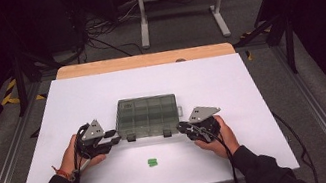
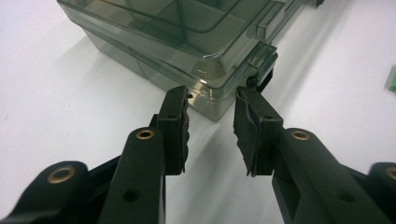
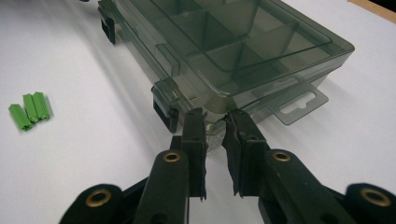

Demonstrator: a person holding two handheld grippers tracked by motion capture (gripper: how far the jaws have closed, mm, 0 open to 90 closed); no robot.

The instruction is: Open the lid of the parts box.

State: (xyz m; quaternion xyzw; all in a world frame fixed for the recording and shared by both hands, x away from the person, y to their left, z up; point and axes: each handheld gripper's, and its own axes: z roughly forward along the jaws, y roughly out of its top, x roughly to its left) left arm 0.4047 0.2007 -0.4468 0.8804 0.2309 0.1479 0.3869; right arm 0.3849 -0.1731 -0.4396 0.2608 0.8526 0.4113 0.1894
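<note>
My left tool (image 2: 212, 133) and right tool (image 3: 215, 140), both part-open and empty, flank the organizer box's (image 1: 146, 116) near corners; its long axis runs tool to tool.

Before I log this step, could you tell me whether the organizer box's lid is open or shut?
Shut: the lid lies flat on the box, edges aligned at both near corners. Whether the black latches are fastened, I cannot tell.

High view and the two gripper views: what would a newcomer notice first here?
A smoky clear box with compartments lies shut at the middle of the white table. The left gripper and the right gripper meet its two near corners, each with a small gap between the jaws. A few green plugs lie on the table, nearer the person than the box.
</note>
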